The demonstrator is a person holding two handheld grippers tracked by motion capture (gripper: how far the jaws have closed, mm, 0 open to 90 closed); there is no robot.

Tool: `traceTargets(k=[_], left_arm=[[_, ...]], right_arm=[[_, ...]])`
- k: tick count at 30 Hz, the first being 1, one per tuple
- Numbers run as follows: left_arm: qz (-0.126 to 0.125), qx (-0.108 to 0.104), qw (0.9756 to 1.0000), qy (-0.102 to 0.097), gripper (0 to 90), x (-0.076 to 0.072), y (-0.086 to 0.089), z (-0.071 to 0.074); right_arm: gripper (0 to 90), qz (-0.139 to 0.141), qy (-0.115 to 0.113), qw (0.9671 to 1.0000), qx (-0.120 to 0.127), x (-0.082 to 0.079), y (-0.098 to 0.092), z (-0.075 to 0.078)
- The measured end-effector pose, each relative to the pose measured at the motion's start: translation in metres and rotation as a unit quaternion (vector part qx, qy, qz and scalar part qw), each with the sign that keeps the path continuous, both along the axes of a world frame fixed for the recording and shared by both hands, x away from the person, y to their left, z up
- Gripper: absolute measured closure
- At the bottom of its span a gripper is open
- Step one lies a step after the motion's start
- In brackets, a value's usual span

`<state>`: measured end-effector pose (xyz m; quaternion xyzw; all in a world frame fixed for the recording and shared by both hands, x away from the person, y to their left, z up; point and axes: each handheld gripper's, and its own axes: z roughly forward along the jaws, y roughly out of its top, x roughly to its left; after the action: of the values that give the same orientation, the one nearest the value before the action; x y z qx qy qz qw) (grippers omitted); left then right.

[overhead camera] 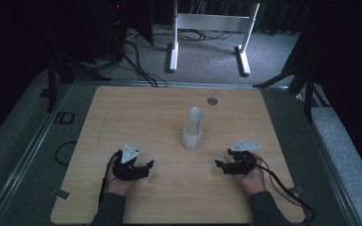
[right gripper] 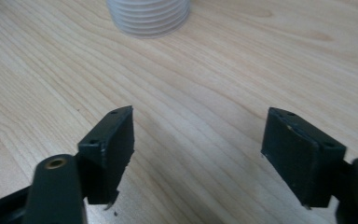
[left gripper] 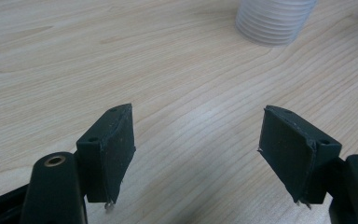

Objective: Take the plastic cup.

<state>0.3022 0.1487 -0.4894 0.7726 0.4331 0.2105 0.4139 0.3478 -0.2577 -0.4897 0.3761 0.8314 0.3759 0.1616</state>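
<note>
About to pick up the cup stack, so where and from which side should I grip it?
Judging by its pose, grip the stack of clear plastic cups across its ribbed lower half. It stands upright mid-table, between the open left gripper and open right gripper. Come in level from the near side; either could close around the round wall.

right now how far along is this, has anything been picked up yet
Nothing looks done. The stack of clear cups stands untouched mid-table. Both the left claw and right claw rest open and empty on either side of it. All handling of the cups remains.
</note>
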Motion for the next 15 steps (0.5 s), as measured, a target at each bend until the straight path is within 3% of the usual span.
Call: traceTargets(k=[6,12,15], left_arm=[[-0.007,-0.001,1.0000,-0.006,28.5,-0.002,-0.002,0.002],[-0.027,-0.022,0.9994,-0.004,28.7,0.000,-0.004,0.011],[-0.042,-0.025,0.9988,-0.006,29.0,0.004,-0.006,0.017]], right_arm=[[24.0,0.003,-0.011,0.9999,0.002,-0.005,0.000,0.007],[24.5,0.013,-0.038,0.9990,-0.016,-0.011,0.004,0.020],[31.1,0.015,-0.048,0.9984,-0.027,-0.013,0.006,0.024]])
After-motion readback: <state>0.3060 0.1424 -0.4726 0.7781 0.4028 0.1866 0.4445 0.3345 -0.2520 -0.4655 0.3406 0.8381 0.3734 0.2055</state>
